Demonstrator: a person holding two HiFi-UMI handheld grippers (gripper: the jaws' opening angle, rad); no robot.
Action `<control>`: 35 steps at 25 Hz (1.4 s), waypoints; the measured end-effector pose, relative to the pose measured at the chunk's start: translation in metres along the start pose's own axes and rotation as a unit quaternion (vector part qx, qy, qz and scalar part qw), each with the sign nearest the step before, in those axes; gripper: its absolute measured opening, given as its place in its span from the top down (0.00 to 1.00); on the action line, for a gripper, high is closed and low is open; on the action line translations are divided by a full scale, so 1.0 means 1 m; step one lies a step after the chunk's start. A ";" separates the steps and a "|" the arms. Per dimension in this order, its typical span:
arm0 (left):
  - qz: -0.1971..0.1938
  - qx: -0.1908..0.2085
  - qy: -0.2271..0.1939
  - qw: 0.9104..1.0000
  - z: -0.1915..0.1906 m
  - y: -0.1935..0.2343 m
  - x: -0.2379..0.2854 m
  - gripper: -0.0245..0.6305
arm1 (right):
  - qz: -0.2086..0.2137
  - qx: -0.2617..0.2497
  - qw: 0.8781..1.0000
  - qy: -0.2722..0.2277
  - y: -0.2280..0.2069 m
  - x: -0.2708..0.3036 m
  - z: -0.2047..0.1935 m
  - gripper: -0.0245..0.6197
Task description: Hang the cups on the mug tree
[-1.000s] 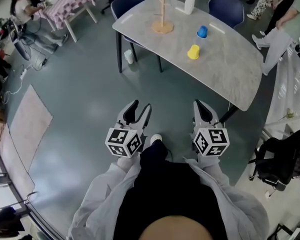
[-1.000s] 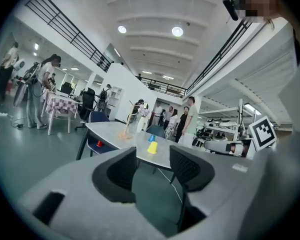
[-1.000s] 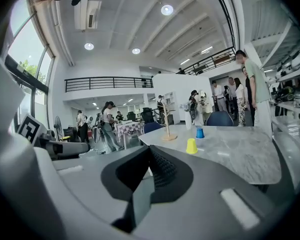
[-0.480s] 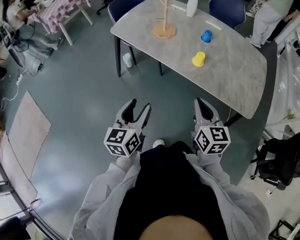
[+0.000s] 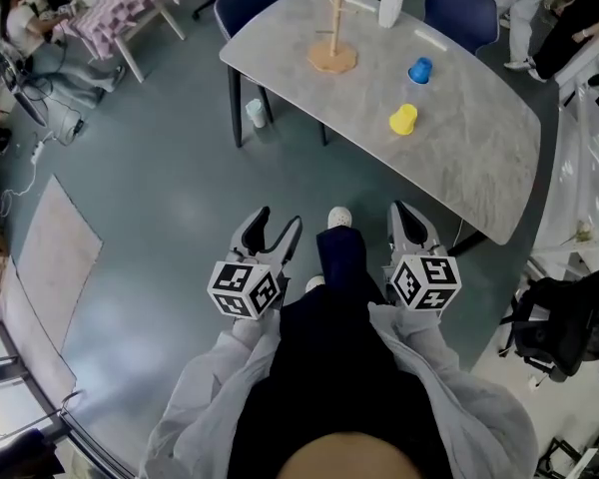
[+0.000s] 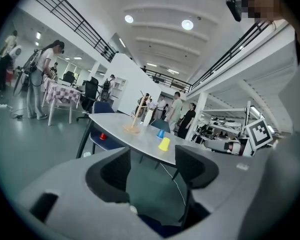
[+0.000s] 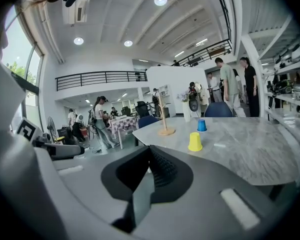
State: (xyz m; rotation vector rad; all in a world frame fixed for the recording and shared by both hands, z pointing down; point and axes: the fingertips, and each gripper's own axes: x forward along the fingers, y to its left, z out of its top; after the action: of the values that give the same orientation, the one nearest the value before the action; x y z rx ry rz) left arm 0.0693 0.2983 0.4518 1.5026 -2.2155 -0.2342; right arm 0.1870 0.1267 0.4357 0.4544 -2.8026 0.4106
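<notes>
Across the floor, the desk (image 5: 479, 138) bore a yellow cup (image 5: 403, 120) and blue cup (image 5: 419, 70) near the mug tree (image 5: 333, 38), probably light, stiff, best pinched by the wall; left tongs (image 5: 280, 218), just opening, and closed right tongs (image 5: 401, 210) held nothing

Side by side ahead of the person's waist on grey-sleeved arms (image 5: 205, 392), both tipped slightly downward, the left gripper (image 5: 280, 220) shows fingers (image 6: 115, 169) apart and empty, having just been opening, while the right gripper (image 5: 407, 213) keeps its fingers (image 7: 162, 170) pressed together on nothing.
</notes>
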 end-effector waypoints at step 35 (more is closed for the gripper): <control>0.025 0.013 -0.026 0.999 0.152 0.085 0.300 0.53 | 0.053 -0.008 0.999 -0.011 -0.143 0.286 0.148 0.95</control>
State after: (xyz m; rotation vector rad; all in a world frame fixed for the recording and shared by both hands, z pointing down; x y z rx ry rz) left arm -0.1623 0.0413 0.4307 1.4679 -2.3031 -0.2325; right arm -0.0577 -0.1265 0.4203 0.3103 -2.8569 0.4076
